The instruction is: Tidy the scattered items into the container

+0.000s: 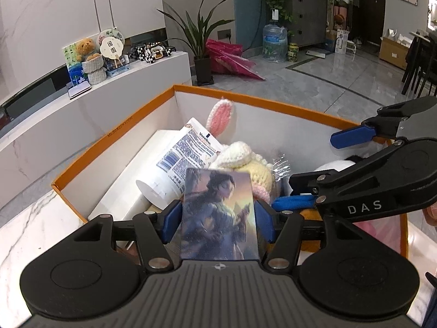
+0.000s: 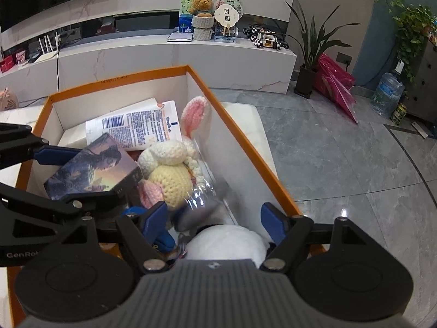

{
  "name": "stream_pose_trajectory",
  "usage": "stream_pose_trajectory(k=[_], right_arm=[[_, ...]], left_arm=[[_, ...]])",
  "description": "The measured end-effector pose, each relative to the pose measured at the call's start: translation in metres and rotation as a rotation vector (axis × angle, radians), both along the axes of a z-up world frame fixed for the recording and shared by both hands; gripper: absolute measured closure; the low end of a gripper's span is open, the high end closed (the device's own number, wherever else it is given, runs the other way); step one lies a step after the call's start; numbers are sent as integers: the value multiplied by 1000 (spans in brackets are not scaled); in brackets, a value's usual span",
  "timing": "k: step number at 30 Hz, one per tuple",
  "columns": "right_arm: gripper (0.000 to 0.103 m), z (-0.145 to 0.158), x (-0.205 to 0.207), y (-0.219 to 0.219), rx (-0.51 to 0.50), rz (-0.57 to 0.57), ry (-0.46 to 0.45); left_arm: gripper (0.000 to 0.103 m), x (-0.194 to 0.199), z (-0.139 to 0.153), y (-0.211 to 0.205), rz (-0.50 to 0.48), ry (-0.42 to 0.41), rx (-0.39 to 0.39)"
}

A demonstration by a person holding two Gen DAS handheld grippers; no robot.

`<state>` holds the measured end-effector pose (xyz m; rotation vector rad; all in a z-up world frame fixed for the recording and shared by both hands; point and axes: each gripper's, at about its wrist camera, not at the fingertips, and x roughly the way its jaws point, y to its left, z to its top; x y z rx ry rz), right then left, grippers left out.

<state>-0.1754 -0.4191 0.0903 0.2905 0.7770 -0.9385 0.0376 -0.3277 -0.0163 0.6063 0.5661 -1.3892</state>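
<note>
An orange-rimmed cardboard box with white inner walls [image 1: 174,88] stands on a white marble-patterned surface [image 1: 24,227], and both grippers reach into it from the near side. The left gripper [image 1: 220,218] has a small rectangular box printed with a painted figure in blue and gold [image 1: 220,216] between its blue pads; the pads lie close against the two long sides, but whether they press on it or have just let go I cannot tell, and the jaws stand about half open. From the right wrist view this printed box sits tilted over the near left part of the container, its dark end face turned toward the crocheted toy. The right gripper [image 2: 214,225] has its jaws set wide, with a white fluffy soft object [image 2: 226,242] lying between them at the near right of the box; the blue fingers [image 2: 273,225] seem to stand a little clear of it, so it looks released rather than squeezed. Deeper in the box lie a white squeeze tube with blue print and a barcode [image 2: 133,128], leaning toward the far left corner, and a cream and pink crocheted rabbit [image 2: 169,169] whose pink-lined ear [image 2: 195,113] stands against the right wall. A crinkled clear plastic wrapper [image 2: 200,196] lies just near of the rabbit.
</note>
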Motion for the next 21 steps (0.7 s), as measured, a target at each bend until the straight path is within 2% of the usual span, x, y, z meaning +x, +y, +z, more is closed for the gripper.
stream_pose_trajectory(k=[11, 13, 21], right_arm=[[24, 21, -2, 7, -41, -8, -28], [24, 24, -2, 9, -50, -11, -30], [21, 38, -9, 21, -72, -19, -56]], left_arm=[[21, 3, 26, 8, 23, 5, -59], [15, 3, 29, 10, 24, 5, -66], [15, 0, 42, 18, 22, 11, -98]])
